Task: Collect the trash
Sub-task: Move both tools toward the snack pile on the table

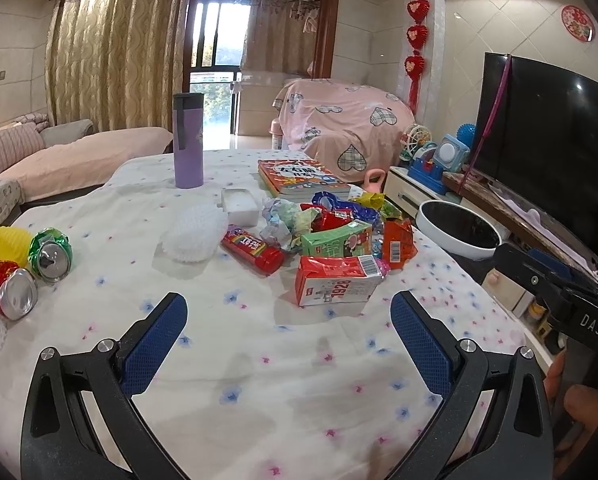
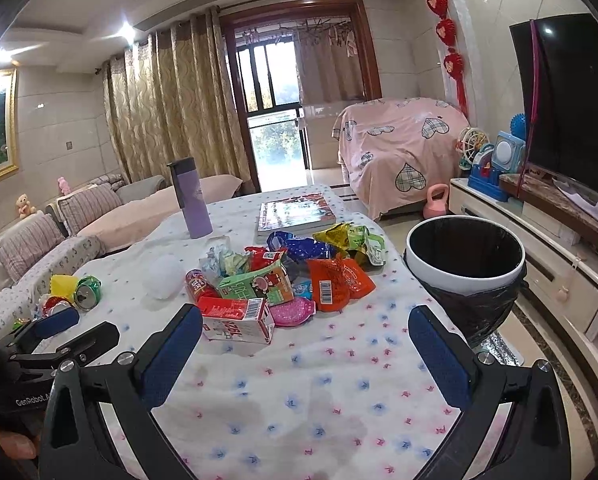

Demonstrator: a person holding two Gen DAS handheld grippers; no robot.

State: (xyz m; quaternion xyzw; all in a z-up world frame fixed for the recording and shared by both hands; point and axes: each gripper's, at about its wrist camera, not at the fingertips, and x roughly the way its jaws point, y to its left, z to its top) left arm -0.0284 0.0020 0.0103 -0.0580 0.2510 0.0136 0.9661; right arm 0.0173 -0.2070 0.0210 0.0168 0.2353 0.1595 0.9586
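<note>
A heap of trash lies mid-table: a red and white drink carton (image 1: 337, 286) (image 2: 237, 320), a green carton (image 1: 335, 240) (image 2: 259, 286), a red tube (image 1: 253, 249), an orange wrapper (image 2: 337, 284) and crumpled wrappers (image 1: 339, 204). Two crushed cans (image 1: 31, 268) (image 2: 85, 294) lie at the left beside a yellow foam net (image 1: 7, 242). A white bin with a black liner (image 2: 465, 260) (image 1: 459, 234) stands off the table's right edge. My left gripper (image 1: 289, 316) is open, just short of the red carton. My right gripper (image 2: 305, 328) is open too, the carton near its left finger.
A purple flask (image 1: 188, 140) and a book (image 1: 299, 176) stand at the far side of the flowered tablecloth (image 1: 259, 360), with a white foam net (image 1: 197, 234) and a white box (image 1: 241, 206). A TV (image 2: 571, 100) on a low cabinet is at the right, a sofa (image 2: 59, 232) at the left.
</note>
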